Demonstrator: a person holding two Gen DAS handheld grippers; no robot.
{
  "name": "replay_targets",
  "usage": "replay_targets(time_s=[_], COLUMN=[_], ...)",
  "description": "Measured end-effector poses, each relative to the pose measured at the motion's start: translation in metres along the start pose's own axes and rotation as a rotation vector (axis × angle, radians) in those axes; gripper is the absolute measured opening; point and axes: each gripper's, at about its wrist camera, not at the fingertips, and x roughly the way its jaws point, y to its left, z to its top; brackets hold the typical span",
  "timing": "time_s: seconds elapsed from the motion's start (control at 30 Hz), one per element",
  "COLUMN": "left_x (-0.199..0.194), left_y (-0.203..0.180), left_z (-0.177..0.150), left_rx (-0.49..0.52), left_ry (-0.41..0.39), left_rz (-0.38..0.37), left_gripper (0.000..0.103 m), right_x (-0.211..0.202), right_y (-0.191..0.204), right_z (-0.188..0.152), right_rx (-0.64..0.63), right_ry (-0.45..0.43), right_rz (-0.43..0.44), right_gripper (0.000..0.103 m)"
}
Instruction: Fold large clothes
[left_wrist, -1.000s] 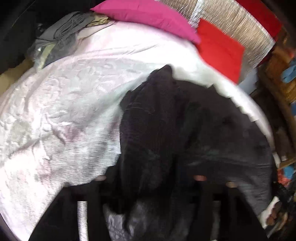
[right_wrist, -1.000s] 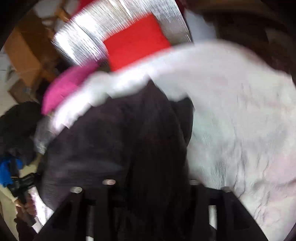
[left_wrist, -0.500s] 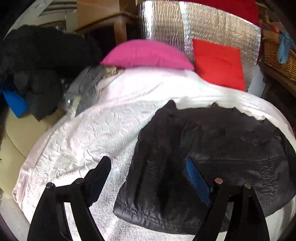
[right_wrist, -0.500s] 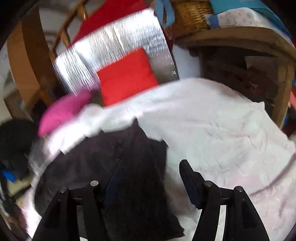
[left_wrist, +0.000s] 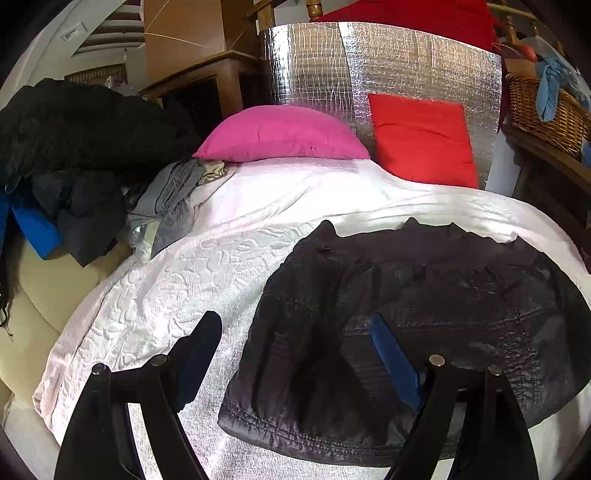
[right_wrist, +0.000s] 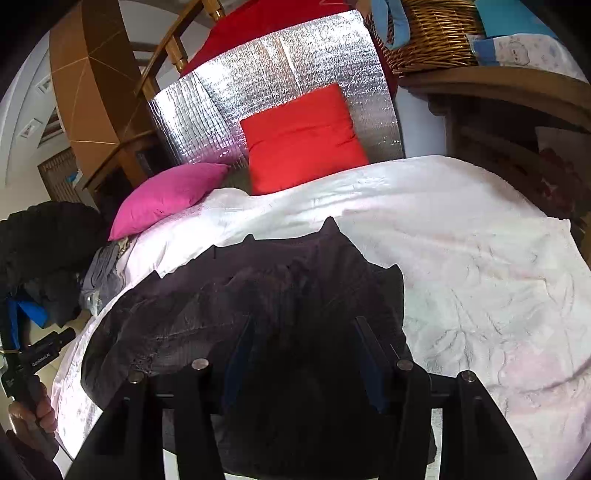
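A large dark garment (left_wrist: 424, 314) lies spread flat on the white quilted bedspread (left_wrist: 221, 266). It also shows in the right wrist view (right_wrist: 258, 295). My left gripper (left_wrist: 295, 328) is open and empty, raised above the garment's left hem corner. My right gripper (right_wrist: 303, 332) is open and empty, raised above the garment's right end. The left gripper's handle, held in a hand, shows at the far left of the right wrist view (right_wrist: 33, 365).
A pink pillow (left_wrist: 284, 134) and a red pillow (left_wrist: 421, 144) lean on a silver foil panel (left_wrist: 388, 66) at the bed head. A pile of dark and grey clothes (left_wrist: 85, 166) sits left. A wicker basket (right_wrist: 432, 33) stands on a wooden shelf right.
Both grippers let go of the garment, opened and pulled back. The garment, lifted and bunched a second ago, now lies flat on the bed.
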Motion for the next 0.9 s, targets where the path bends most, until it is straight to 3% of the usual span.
replay_targets(time_s=[0.17,0.3,0.4,0.43,0.73,0.83,0.9], left_x=[0.004,0.023,0.074,0.082,0.07,0.093,0.11], left_y=[-0.006,-0.013,-0.018,-0.016,-0.002,-0.002,-0.004], left_z=[-0.001,-0.008,-0.025,-0.027,0.002,0.0,-0.008], left_rx=[0.019,0.048,0.091,0.078,-0.036,-0.023,-0.008], left_ry=[0.008,0.057,0.259,0.279,0.135,0.188,0.255], left_rz=[0.007,0.022,0.058,0.049,0.086,0.164,0.152], left_gripper=[0.085,0.085,0.086,0.087,0.087,0.087,0.088], right_x=[0.009,0.049,0.061,0.06,0.041,0.065,0.088], right_y=[-0.001,-0.009,-0.005,-0.003,0.001,-0.006,-0.016], right_z=[-0.004,-0.014,-0.017,-0.016,0.018,0.02,0.016], right_rx=[0.017,0.029,-0.012,-0.02,0.026,0.102,0.145], right_ry=[0.031,0.183,0.202,0.202,-0.011,0.046,0.122], right_rz=[-0.01,-0.101,-0.147,-0.151,-0.094,-0.074,-0.121], right_gripper=[0.057,0.058,0.058,0.058,0.058,0.058,0.058])
